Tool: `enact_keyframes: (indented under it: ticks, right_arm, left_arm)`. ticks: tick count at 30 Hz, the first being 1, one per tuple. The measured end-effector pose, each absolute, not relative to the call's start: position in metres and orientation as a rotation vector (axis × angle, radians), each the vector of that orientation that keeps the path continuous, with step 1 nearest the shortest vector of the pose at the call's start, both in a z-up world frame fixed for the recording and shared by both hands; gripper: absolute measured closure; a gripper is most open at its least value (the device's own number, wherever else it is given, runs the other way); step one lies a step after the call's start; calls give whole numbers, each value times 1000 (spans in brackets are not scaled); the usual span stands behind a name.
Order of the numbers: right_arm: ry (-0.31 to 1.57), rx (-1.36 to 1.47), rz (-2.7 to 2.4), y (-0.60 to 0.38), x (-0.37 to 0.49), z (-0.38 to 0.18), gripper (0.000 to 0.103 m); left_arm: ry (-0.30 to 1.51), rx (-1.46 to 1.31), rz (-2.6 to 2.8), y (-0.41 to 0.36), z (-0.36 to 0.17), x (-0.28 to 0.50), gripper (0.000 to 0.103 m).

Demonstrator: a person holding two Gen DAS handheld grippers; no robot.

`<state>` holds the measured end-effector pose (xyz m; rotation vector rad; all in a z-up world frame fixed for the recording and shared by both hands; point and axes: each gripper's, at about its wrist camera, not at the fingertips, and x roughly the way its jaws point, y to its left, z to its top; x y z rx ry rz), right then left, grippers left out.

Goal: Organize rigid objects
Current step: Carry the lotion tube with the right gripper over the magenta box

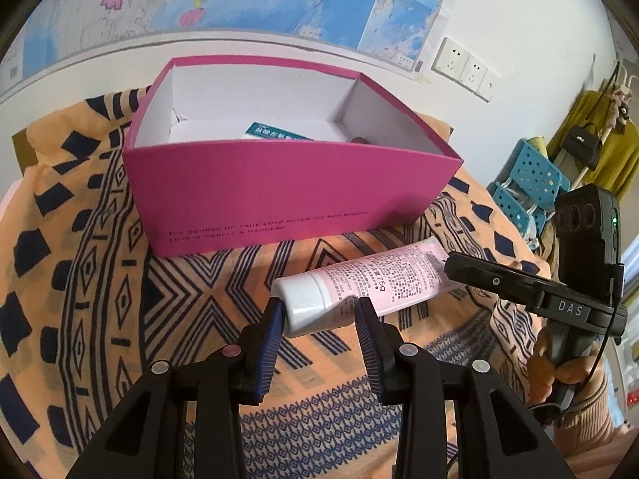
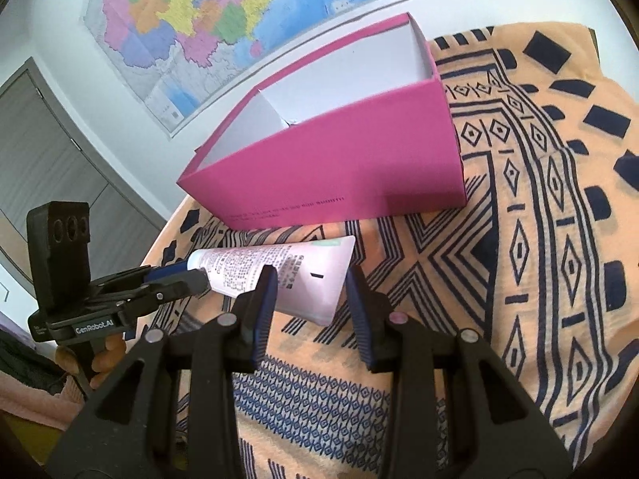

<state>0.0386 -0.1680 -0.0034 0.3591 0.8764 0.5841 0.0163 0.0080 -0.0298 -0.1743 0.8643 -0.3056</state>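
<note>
In the middle of both views, a soft pink plastic tube with a white cap (image 1: 359, 283) is held in front of a big pink cardboard box (image 1: 279, 191) with white inside walls. The left gripper (image 1: 321, 319) has its jaws clamped on the cap end, low in the left wrist view. The right gripper (image 2: 307, 291) has its jaws clamped on the flat end of the tube, low in the right wrist view. The tube runs sideways between the two grippers, above an orange cloth with dark blue shapes (image 1: 80, 279) that covers the desk. The open box sits on that cloth, toward the top of each view. A small teal and white packet (image 1: 275, 132) lies inside it. A colourful paper map (image 2: 191, 28) hangs on the wall behind.
</note>
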Motion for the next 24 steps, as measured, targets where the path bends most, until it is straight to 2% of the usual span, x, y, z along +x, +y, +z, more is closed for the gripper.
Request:
enact_keyframes:
  ticks: [24]
  right_arm:
    - [759, 316, 600, -166, 44, 38, 64]
  left_arm:
    - [758, -160, -307, 8, 9, 23, 65]
